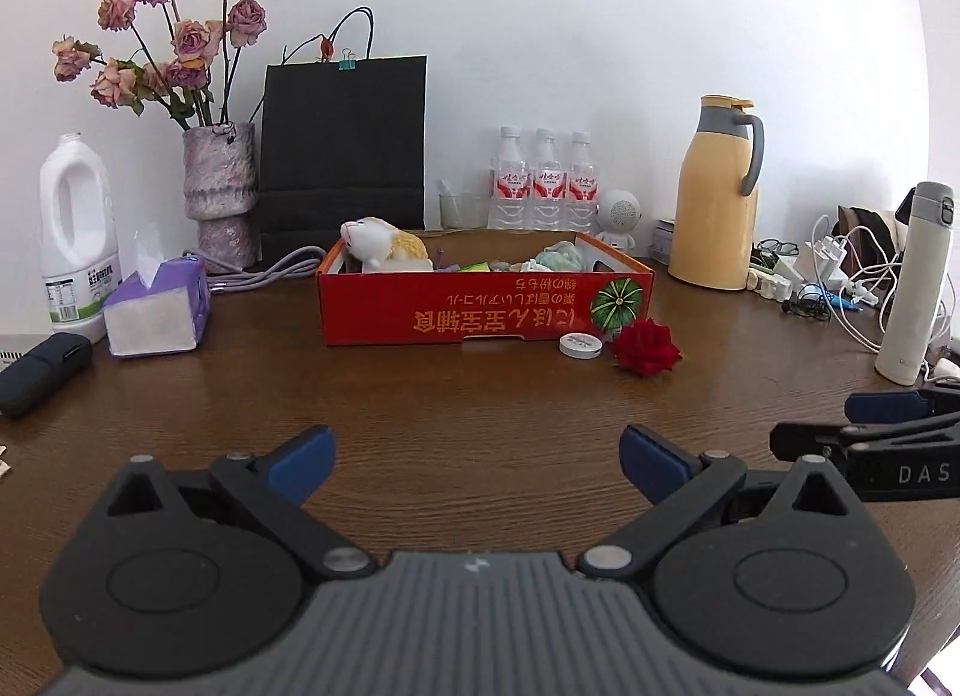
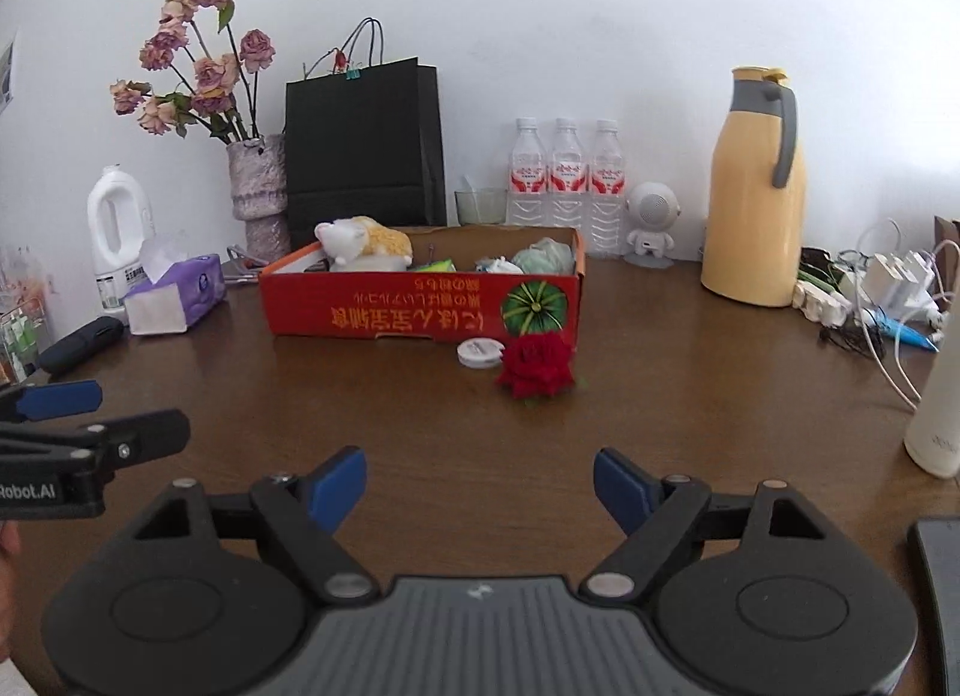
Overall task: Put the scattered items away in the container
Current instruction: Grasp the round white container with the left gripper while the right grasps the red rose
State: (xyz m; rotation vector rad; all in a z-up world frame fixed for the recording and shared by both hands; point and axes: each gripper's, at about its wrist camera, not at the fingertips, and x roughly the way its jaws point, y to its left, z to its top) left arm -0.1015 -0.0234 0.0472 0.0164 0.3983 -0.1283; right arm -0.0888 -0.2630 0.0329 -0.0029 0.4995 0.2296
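Both grippers are hanging over bare wood in front of the red box [image 1: 480,300], each with its jaws standing wide apart and nothing between them: the left gripper [image 1: 477,465] is gaping at the table [image 1: 420,396], and the right gripper [image 2: 480,486] is doing the same, while its neighbour is showing at nine o'clock in the right view. What is waiting outside the box is the rose [image 2: 536,366] and the white lid [image 2: 478,352], both lying at the box's near right corner, at twelve to one o'clock from the right gripper; the lid is sitting just beside the rose at its ten o'clock and close against the box wall. The box is already holding a plush toy [image 1: 375,243] and other small things. Judging from this, the rose is looking soft, so a hard squeeze is likely to be crushing petals, and a shallow pinch risks pulling only petals away. The lid is lying flat and low, so fingers are apt to be skidding over it or shoving it against the cardboard. With the two grippers side by side, both heading for that one corner could be knocking each other, and cables [image 2: 894,360] at two o'clock could be snagging a wide swing.
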